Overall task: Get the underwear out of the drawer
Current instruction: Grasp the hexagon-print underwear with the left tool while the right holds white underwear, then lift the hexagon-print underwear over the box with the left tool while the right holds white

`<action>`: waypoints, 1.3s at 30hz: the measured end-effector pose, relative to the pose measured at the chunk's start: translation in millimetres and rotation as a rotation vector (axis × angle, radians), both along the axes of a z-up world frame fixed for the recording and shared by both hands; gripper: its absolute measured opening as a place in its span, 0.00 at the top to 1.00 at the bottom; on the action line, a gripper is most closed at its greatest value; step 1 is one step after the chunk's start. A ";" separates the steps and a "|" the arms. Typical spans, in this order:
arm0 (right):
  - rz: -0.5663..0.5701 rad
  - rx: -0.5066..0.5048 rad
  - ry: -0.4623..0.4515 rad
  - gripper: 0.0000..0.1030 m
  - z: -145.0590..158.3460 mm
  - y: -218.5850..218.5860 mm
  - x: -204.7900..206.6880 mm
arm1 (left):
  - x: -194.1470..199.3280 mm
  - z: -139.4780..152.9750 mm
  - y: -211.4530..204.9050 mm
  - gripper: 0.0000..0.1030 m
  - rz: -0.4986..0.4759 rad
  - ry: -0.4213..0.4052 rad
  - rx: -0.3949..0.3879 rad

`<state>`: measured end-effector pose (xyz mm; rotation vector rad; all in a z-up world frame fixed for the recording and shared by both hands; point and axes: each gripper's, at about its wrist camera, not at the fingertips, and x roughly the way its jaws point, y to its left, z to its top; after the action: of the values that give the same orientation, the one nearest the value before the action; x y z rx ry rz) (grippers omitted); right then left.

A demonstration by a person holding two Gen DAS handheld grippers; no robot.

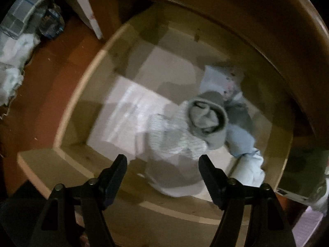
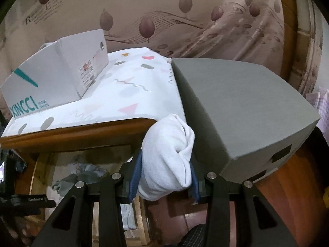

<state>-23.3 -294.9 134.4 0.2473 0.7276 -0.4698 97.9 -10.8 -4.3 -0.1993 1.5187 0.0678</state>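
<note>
Nearest, left gripper (image 1: 162,164): pointing down into the open drawer, its jaws standing wide apart with nothing between them; the view is blurring.
Right gripper (image 2: 164,164): its jaws clamping a rolled white garment (image 2: 166,156), which is bulging up past the blue pads (image 2: 136,175); it is being held up in front of the cabinet top, outside the drawer.
Drawer (image 1: 82,94): standing pulled out, pale wooden walls showing, its floor lined in white; in the right wrist view it is lying low at the left, below the wooden edge.
Clothes in drawer: a white striped piece (image 1: 174,135) is lying just beyond the left gripper's fingertips; a grey rolled piece (image 1: 207,121) is sitting against it, further in; a pale blue piece (image 1: 240,142) and a white bundle (image 1: 250,170) are lying beside that, toward the right wall; more folded items at the far right are blurring too much to tell apart.
Floor (image 1: 51,65): reddish brown, running along the left of the drawer, with a heap of pale cloth (image 1: 12,68) lying at the far left edge.
Cabinet top (image 2: 82,129): wooden edge showing, a patterned white sheet (image 2: 123,88) covering it.
Grey box (image 2: 236,107): sitting on the top at the right, touching the sheet's edge.
White shoebox (image 2: 53,76): resting on the sheet at the left, its lid missing or open.
Wall (image 2: 185,10): hanging behind, beige with a leaf pattern.
</note>
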 end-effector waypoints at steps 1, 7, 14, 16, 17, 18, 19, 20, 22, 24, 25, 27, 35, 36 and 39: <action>-0.001 0.010 0.000 0.64 -0.5 -1.7 -0.1 | 0.3 -2.1 -2.2 0.28 0.001 0.000 0.002; -0.002 0.034 -0.009 0.64 -0.7 -6.6 -0.6 | 4.6 -27.1 -23.9 0.28 -0.030 0.050 0.033; 0.007 0.039 0.000 0.64 -2.2 -4.6 0.4 | 14.8 -42.0 -35.6 0.28 -0.041 0.107 0.080; 0.014 0.034 0.003 0.64 -2.1 -3.0 1.6 | 17.8 -44.9 -39.0 0.28 -0.040 0.130 0.097; 0.016 0.035 0.004 0.64 -2.4 -2.3 2.1 | 19.3 -47.7 -40.3 0.28 -0.038 0.156 0.119; 0.020 0.037 0.008 0.64 -3.2 -1.3 3.0 | 20.8 -49.6 -41.0 0.28 -0.036 0.172 0.116; 0.024 0.039 0.010 0.64 -3.8 -0.7 3.7 | 22.3 -50.3 -40.2 0.28 -0.037 0.180 0.110; 0.028 0.041 0.012 0.64 -4.3 -0.2 4.5 | 24.3 -51.1 -39.7 0.28 -0.039 0.190 0.111; 0.030 0.044 0.016 0.64 -5.5 0.7 6.1 | 27.2 -52.3 -39.5 0.36 -0.042 0.201 0.104; 0.035 0.048 0.021 0.64 -6.8 1.3 8.0 | 31.0 -53.0 -36.6 0.51 -0.048 0.206 0.087; 0.040 0.052 0.022 0.64 -7.2 1.9 8.7 | 31.6 -52.9 -34.4 0.56 -0.052 0.204 0.083; 0.041 0.049 0.028 0.64 -8.4 3.1 9.3 | 30.5 -50.2 -29.7 0.65 -0.047 0.193 0.064; 0.039 0.074 0.033 0.64 -10.4 -1.1 10.3 | 22.2 -29.0 -9.7 0.81 -0.082 0.136 -0.014; 0.039 0.071 0.031 0.64 -9.9 -0.9 10.1 | 20.8 -25.9 -6.9 0.82 -0.091 0.127 -0.015; 0.044 0.060 0.033 0.63 -9.7 1.5 10.2 | 16.6 -12.8 -4.7 0.82 -0.123 0.092 -0.034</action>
<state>-13.1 -293.5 124.7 0.2798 0.7783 -0.4110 114.5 -15.5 -17.1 -0.1309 1.6210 -0.0469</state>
